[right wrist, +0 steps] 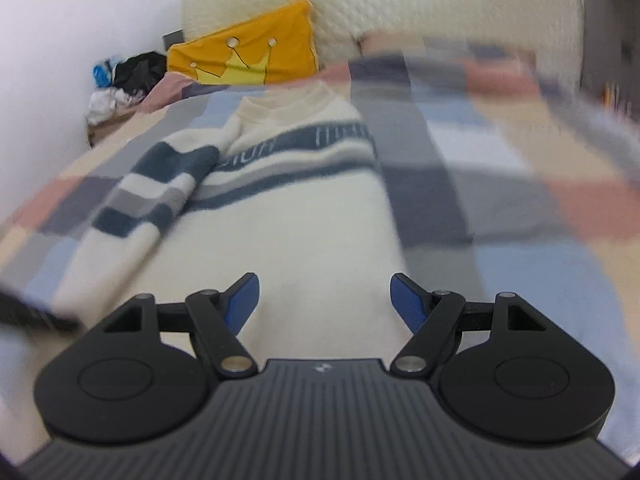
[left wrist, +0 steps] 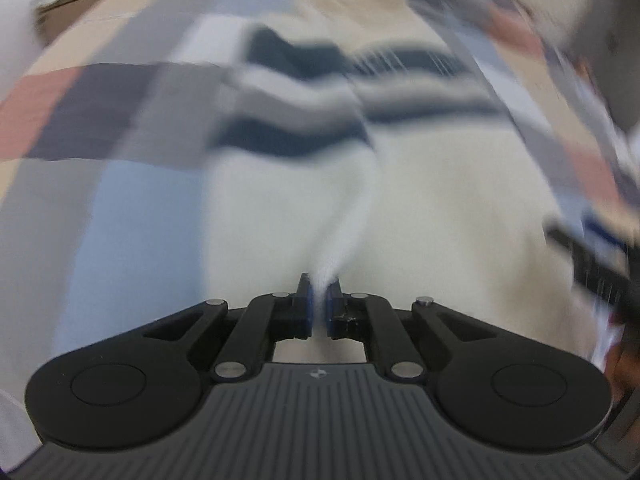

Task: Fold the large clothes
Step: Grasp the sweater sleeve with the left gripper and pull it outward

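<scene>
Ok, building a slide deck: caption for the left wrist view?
Left hand-held gripper pinching a fold of the cream striped sweater above the patchwork bedspread.

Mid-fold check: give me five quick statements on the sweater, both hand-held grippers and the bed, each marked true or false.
1. The left hand-held gripper is shut on a pinch of the cream knitted sweater with navy and grey stripes. True.
2. The right hand-held gripper is clamped on the hem. False: its jaws stand wide apart, holding nothing, over the cream fabric.
3. The sweater lies on a checked bedspread in pink, blue, grey and beige. True.
4. The orange cushion with a yellow crown lies on top of the sweater. False: it leans at the head of the bed, beyond the collar.
5. One striped sleeve is folded across the sweater's chest. False: it lies out to the side.
</scene>
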The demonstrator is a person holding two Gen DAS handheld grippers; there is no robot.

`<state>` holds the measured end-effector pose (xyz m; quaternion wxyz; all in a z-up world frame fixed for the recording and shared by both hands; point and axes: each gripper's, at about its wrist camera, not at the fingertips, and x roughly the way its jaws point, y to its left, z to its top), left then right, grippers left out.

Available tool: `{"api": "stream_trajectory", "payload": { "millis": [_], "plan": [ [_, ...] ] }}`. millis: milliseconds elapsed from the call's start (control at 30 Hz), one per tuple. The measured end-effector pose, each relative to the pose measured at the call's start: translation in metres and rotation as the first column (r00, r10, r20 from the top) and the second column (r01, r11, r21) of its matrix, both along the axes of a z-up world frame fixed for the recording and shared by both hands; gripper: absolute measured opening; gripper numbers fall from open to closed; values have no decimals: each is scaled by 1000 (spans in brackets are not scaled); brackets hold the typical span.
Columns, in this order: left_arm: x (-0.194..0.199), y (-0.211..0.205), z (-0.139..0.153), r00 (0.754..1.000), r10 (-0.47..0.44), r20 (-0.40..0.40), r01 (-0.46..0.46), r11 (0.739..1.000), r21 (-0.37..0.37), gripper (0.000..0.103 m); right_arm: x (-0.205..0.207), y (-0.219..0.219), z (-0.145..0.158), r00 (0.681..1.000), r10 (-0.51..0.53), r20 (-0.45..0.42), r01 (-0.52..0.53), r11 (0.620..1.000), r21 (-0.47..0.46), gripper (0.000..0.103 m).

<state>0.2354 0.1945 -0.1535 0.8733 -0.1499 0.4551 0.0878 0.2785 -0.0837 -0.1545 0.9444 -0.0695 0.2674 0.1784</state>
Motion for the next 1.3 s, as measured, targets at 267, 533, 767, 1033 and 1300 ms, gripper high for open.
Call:
{"api": "stream_trajectory", "payload": {
  "millis": [267, 533, 767, 1033, 1300],
  "plan": [
    [-5, 138, 87, 936, 306, 172, -307, 951, -22, 7, -5, 1, -1, 1000, 1, 2, -1, 1000, 14, 74],
    [41, 247, 131, 855, 457, 246, -483, 874, 55, 7, 2, 12, 8, 993, 16, 117, -20, 999, 29, 74],
    [94, 339, 103, 816, 537, 215, -550, 835, 5, 7, 16, 30, -1, 996, 21, 86, -22, 1000, 4, 74],
    [154, 411, 27, 858, 503, 108, -513, 851, 116, 7, 29, 61, -11, 995, 46, 84, -44, 999, -25, 74],
    [189, 440, -40, 868, 494, 54, -496, 867, 53, 9, 46, 75, -31, 999, 22, 49, -18, 997, -75, 74]
  ]
}}
